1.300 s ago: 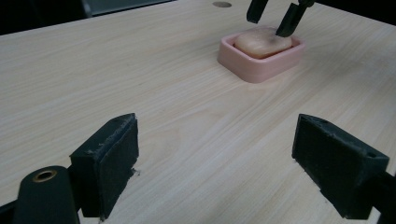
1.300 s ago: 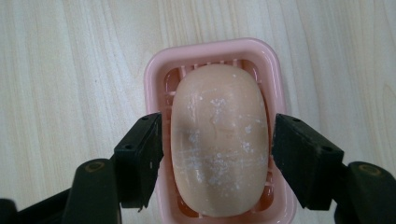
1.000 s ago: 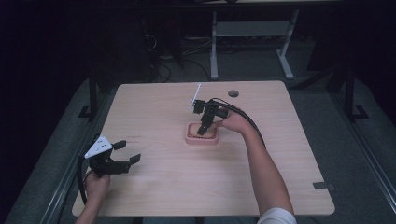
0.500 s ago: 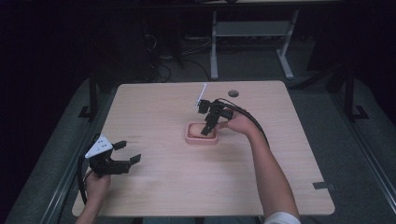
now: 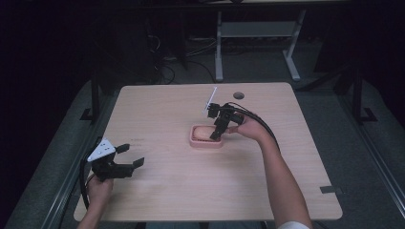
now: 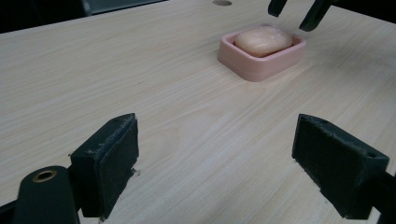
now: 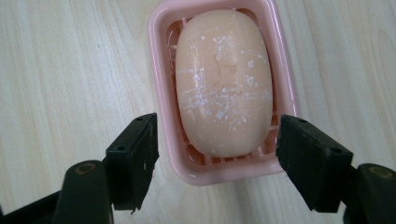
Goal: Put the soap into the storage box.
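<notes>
Hovering over the pink soap dish (image 5: 206, 137), the right hand-held gripper (image 5: 217, 134) has just been opening its jaws, and nothing is between them: in the right gripper view the two black pads stand apart, one on each side of the dish's near end, touching neither the dish (image 7: 161, 93) nor the soap (image 7: 224, 84). A second ago the same gripper sat lower and closer over the dish; now it has drawn slightly off toward 3 o'clock. The peach bar of soap (image 5: 202, 133) lies flat inside the dish, near the middle of the surface (image 5: 167, 109), a little toward 1 o'clock.

My reading is that the soap has been let go into the dish and the placing step is finished, with the right hand backing away.

At 8 o'clock, near the front left corner, the left hand-held gripper (image 5: 128, 156) has kept its place, jaws wide apart and empty, pointing across the surface (image 6: 140, 70) toward the dish (image 6: 261, 56) and the soap (image 6: 264, 39), well apart from both.
</notes>
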`<state>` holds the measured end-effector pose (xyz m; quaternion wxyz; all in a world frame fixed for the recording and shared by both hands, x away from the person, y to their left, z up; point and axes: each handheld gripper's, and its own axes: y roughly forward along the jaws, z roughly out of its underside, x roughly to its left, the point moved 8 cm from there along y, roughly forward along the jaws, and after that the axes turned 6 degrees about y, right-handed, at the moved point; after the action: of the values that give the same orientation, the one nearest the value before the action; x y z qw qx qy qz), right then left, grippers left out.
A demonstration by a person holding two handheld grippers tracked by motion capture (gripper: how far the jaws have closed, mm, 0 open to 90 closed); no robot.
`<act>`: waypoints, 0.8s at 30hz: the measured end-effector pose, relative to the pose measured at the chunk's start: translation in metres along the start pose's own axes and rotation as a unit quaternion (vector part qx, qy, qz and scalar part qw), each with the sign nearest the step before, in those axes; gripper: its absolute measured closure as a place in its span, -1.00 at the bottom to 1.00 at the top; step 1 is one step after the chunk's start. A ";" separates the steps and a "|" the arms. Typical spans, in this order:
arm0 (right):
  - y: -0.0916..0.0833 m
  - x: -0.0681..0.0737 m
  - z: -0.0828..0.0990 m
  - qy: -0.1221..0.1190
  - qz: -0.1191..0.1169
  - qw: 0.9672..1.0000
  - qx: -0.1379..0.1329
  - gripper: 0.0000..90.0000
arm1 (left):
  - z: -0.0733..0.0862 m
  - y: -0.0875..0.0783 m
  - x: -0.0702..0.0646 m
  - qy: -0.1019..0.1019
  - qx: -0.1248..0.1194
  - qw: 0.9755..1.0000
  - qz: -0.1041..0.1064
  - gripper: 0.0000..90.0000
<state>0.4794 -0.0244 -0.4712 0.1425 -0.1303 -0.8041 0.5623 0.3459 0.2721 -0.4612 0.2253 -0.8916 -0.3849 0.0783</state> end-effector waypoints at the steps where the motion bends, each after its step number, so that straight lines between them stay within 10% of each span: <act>1: 0.000 0.000 0.001 0.001 0.000 1.000 -0.001 -0.34 | 0.000 0.000 0.000 0.000 0.000 1.000 0.000 -0.68; 24: -0.007 0.006 0.025 0.012 0.001 1.000 -0.003 -0.35 | 0.000 0.001 -0.001 0.000 0.002 1.000 0.001 -0.68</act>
<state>0.4637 -0.0460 -0.4725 0.1514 -0.1387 -0.8039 0.5582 0.3462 0.2710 -0.4623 0.2273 -0.8914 -0.3840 0.0792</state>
